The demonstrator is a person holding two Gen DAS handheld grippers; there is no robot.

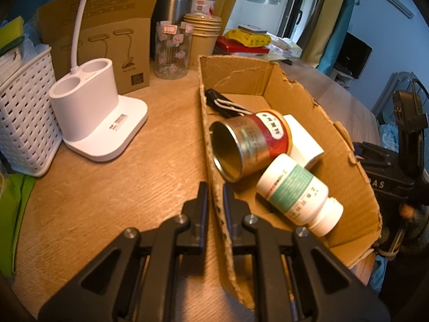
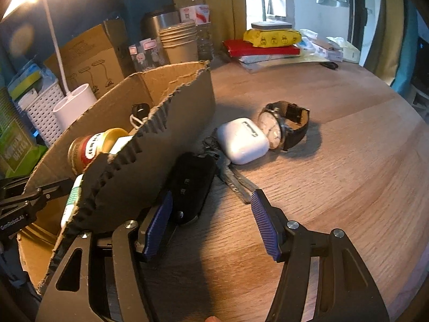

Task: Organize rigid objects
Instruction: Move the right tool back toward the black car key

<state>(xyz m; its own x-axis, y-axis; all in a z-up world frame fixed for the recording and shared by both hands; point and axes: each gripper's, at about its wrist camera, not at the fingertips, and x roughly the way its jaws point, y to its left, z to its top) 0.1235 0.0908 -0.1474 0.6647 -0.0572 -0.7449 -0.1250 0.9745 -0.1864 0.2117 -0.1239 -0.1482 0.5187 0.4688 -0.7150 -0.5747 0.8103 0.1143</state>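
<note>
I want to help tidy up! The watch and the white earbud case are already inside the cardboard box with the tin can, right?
Not quite. The watch and white earbud case lie on the table, outside the cardboard box, as the right wrist view shows. The tin can is inside.

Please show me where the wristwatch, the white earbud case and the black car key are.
wristwatch (image 2: 270, 128): right wrist view, on its white dial.
white earbud case (image 2: 241, 141): right wrist view, on its lid.
black car key (image 2: 191, 185): right wrist view, on its black body.
</note>
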